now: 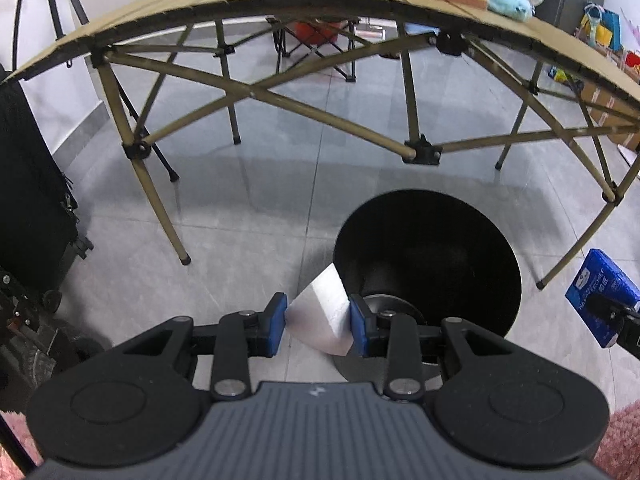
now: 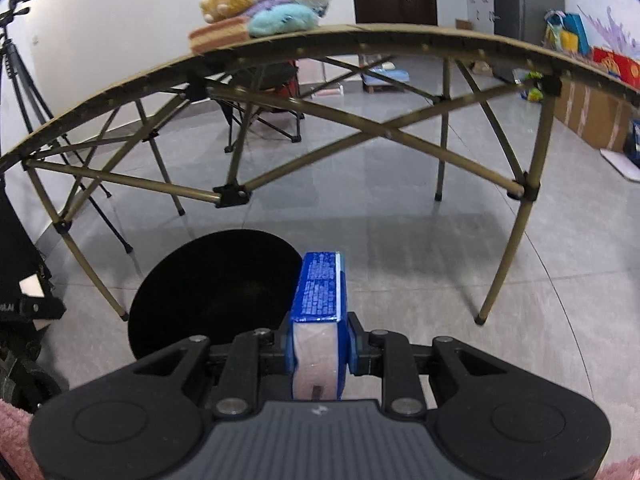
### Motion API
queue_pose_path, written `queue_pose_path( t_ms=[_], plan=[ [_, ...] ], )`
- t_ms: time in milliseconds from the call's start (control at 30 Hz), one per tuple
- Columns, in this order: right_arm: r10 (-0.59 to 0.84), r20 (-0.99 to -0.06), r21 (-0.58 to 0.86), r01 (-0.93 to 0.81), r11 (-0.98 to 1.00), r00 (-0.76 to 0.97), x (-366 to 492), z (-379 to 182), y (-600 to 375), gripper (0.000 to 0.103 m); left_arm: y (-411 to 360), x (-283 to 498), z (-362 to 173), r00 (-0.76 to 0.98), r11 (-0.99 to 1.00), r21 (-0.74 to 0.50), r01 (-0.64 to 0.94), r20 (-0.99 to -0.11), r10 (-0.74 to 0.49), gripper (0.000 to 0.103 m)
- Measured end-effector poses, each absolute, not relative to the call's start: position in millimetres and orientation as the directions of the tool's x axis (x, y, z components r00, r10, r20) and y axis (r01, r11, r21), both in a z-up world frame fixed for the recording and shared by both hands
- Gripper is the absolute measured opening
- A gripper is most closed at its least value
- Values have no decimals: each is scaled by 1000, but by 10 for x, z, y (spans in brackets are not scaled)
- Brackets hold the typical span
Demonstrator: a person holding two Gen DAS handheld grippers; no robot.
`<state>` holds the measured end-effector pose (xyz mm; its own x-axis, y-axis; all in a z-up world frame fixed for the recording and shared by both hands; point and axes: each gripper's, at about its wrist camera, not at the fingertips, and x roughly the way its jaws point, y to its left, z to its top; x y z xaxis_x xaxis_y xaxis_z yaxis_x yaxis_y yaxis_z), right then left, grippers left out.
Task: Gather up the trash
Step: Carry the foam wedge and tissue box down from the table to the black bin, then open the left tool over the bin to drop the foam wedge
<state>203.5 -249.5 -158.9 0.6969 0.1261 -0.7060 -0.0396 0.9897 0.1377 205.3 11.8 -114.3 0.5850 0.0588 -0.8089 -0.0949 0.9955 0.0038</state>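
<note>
My left gripper [image 1: 318,328] is shut on a white angular piece of paper or card [image 1: 320,312], held just at the near-left rim of a round black trash bin [image 1: 436,256] on the grey floor. In the right wrist view my right gripper [image 2: 318,354] is shut on a blue carton [image 2: 320,292] with a pale end face, pointing forward beside the right edge of the same black bin [image 2: 212,292]. The blue carton [image 1: 604,294] and part of the right gripper also show at the right edge of the left wrist view.
A tan folding table [image 1: 224,8] with crossed legs stands over the floor beyond the bin; plush toys [image 2: 272,4] lie on its top. A tripod [image 2: 24,80] and dark luggage [image 1: 32,200] stand at the left. A folding chair [image 2: 272,96] and boxes [image 2: 592,116] sit behind.
</note>
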Motion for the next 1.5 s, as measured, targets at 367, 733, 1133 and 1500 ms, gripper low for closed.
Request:
queue_pose_path(
  t_ms=[367,733,1133,1500],
  plan=[
    [112,-743,145,-5,989,660,2126,-1733,-2572,23,7,2179,-1300,485,996,32,-81,-872,67,34],
    [110,-792,159,30,987,600,2257,-1973,-2643,23,-169,2323,-1353,460,999,28,-47,-887,46,34],
    [116,-820,171,46,984,561,2371,-2160,-2726,23,-357,2532,-1474,424,999,38,-34,-905,49,34],
    [129,-824,198,67,978,551,2422,-2248,-2851,23,-631,2706,-1577,396,998,56,3,-917,50,34]
  ],
)
